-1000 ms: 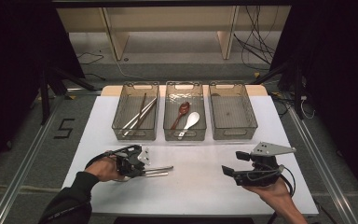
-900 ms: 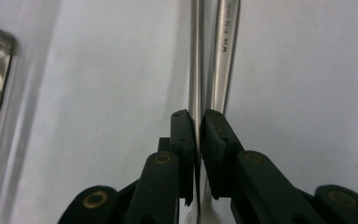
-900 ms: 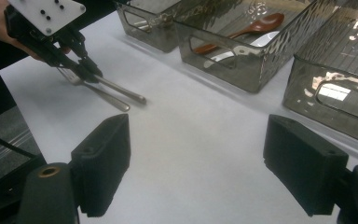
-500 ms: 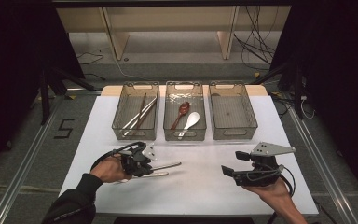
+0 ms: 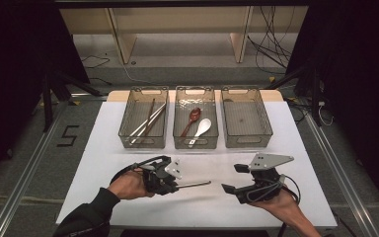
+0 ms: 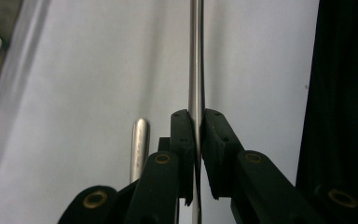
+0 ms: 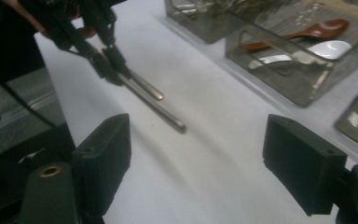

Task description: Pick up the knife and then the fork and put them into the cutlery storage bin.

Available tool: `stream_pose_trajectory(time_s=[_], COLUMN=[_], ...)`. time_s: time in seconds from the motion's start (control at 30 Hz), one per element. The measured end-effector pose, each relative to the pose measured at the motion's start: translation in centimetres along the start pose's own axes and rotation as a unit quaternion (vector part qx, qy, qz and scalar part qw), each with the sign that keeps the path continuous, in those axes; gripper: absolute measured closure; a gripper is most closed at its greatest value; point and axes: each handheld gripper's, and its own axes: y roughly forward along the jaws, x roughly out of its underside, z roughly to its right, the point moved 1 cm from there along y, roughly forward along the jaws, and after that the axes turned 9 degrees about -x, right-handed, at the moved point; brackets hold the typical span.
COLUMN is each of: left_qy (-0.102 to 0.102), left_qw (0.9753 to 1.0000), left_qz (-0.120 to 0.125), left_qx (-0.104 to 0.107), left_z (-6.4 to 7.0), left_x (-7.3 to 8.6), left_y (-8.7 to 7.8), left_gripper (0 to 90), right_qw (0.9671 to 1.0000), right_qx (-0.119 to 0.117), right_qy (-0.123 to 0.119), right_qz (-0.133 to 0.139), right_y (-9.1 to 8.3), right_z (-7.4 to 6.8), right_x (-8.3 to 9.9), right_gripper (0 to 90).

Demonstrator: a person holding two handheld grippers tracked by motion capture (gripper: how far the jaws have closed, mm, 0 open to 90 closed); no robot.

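Note:
My left gripper (image 5: 175, 186) is shut on a pair of steel chopsticks (image 5: 195, 184) that point right, just above the white table near its front. In the left gripper view the jaws (image 6: 196, 122) pinch one rod (image 6: 196, 56), and the end of the second rod (image 6: 140, 142) shows beside them on the left. My right gripper (image 5: 233, 178) hovers open at the front right, holding nothing. Its own view has the wide-apart jaws (image 7: 200, 149) facing the left gripper (image 7: 112, 65) and the chopsticks (image 7: 161, 109).
Three clear bins stand in a row at the back. The left bin (image 5: 124, 127) holds more chopsticks (image 5: 148, 121). The middle bin (image 5: 176, 123) holds a brown spoon (image 5: 192, 117) and a white spoon (image 5: 202, 127). The right bin (image 5: 268, 126) holds nothing.
My left gripper has moved right and a little forward with the chopsticks, which now stick out farther toward the table's middle. The right gripper has stayed put.

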Motion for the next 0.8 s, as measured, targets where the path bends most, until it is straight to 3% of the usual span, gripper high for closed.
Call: stream_pose_trajectory(time_s=[0.23,0.43,0.47,0.5,0.63,0.8], left_qy=[0.023,0.017,0.014,0.024,0.019,0.032], left_qw=[0.9997,0.9998,0.9999,0.9997,0.9996,0.9993], left_qz=[0.003,0.008,0.008,0.007,0.016,0.013], left_qx=[-0.003,0.002,0.004,0.003,0.010,0.011], left_z=[0.9,1.0,1.0,1.0,1.2,1.3], left_x=[-1.0,-1.3,-1.4,-1.4,-1.8,-2.1], left_y=[0.0,-0.1,-0.1,-0.2,-0.3,-0.3], left_gripper=[82.6,82.6,82.6,82.6,82.6,82.6], right_qw=[0.9981,0.9942,0.9938,0.9936,0.9915,0.9859], right_qx=[-0.019,-0.030,-0.029,-0.025,-0.028,-0.032], right_qy=[-0.037,-0.058,-0.061,-0.063,-0.076,-0.109], right_qz=[-0.045,-0.085,-0.088,-0.090,-0.102,-0.123], right_y=[1.8,3.2,3.4,3.5,4.1,4.7], right_z=[-0.5,-0.6,-0.7,-0.8,-0.9,-1.1], right_x=[-0.4,-0.3,-0.4,-0.4,-0.4,-0.2], right_gripper=[24.5,25.8,26.2,26.8,29.8,35.5])
